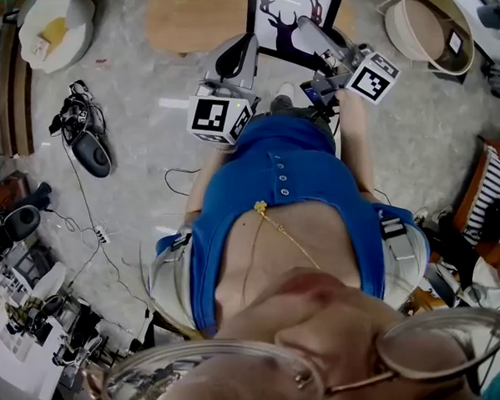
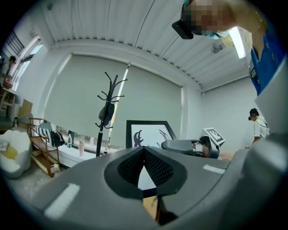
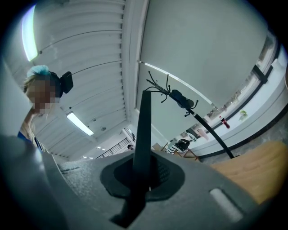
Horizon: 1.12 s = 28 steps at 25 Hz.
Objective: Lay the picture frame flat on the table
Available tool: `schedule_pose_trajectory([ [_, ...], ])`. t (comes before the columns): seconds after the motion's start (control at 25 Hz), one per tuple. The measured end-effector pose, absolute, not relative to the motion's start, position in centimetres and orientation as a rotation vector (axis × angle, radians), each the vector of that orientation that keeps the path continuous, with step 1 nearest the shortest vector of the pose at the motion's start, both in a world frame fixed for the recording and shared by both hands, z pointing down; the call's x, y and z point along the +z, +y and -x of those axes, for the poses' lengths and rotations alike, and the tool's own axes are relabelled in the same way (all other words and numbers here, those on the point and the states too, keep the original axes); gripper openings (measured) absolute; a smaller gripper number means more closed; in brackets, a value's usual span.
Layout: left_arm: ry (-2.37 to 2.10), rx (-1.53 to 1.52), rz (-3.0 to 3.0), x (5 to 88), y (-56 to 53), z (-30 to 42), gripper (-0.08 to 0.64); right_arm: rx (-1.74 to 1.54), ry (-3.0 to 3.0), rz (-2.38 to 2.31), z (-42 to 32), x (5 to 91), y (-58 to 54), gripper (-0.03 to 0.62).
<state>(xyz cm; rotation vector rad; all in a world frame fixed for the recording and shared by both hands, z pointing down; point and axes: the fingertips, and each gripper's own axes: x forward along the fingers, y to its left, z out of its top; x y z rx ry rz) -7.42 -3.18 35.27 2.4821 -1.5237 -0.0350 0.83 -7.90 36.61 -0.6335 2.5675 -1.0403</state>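
the right gripper [image 3: 143, 179] is pinched shut on the thin edge of the picture frame [image 3: 143, 130], which rises lengthwise out of its jaws, while the left gripper [image 2: 144, 167], pads together and empty, waits just beside the frame standing on the wooden table [image 1: 182, 24] ahead.

Black picture frame [image 1: 261, 35]; seemingly dark deer [image 1: 285, 27]

A workroom furnished like a home: coat stand [image 2: 101, 139], roller blind [image 2: 76, 99], beanbag [image 1: 78, 24], cabled gear [image 1: 83, 128] on the floor.
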Motion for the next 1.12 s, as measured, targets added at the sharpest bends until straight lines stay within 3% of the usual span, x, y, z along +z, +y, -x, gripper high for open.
schedule_pose_trajectory([
  [0.52, -1.601, -0.051, -2.406, 35.4, -3.2, 7.8, 0.000, -1.072, 2.629, 0.568, -0.6, 36.9, -8.1, 0.006],
  [1.12, -1.357, -0.039, -2.570, 34.7, -5.5, 7.9, 0.000, -1.005, 2.543, 0.781, -0.8, 36.4, -7.3, 0.006],
])
